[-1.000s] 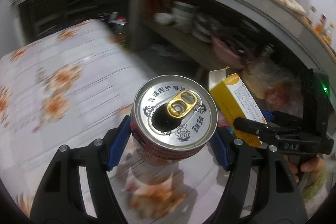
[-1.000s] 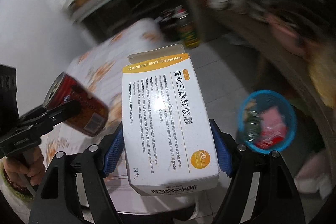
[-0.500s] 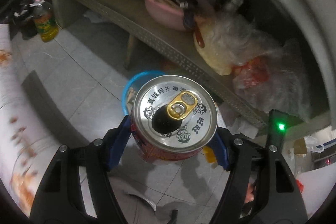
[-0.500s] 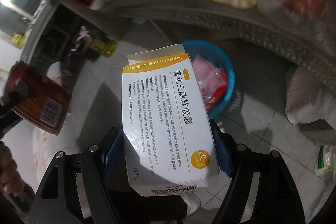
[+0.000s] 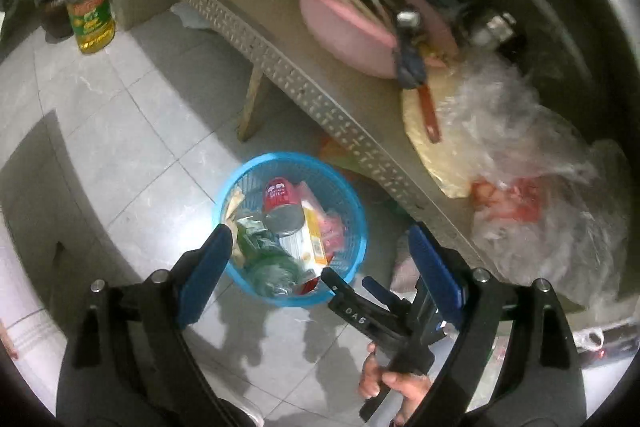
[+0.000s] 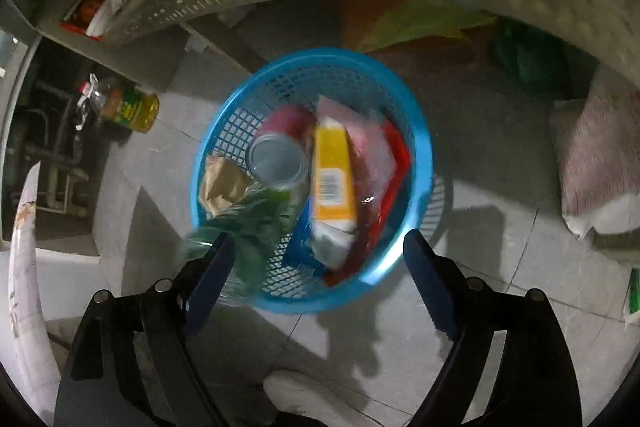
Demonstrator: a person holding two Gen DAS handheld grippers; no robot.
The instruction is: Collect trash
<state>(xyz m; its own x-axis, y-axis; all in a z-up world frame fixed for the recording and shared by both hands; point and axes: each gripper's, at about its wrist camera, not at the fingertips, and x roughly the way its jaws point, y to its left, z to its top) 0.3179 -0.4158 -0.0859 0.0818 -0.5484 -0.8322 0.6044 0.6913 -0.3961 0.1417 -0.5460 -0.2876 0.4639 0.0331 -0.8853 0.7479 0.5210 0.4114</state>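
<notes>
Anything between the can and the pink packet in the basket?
Yes, the yellow carton lies between the can and pink packet inside the blue basket, clearest in the right wrist view.

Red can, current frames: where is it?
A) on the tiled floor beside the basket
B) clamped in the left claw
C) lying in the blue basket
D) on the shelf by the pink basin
C: the red can lies inside the blue basket next to the yellow box, and nothing sits between the jaws of the left claw, which are opening.

Grey tiled floor [image 5: 132, 115] beneath a perforated shelf [image 5: 304, 87] crowded with dishes.
</notes>
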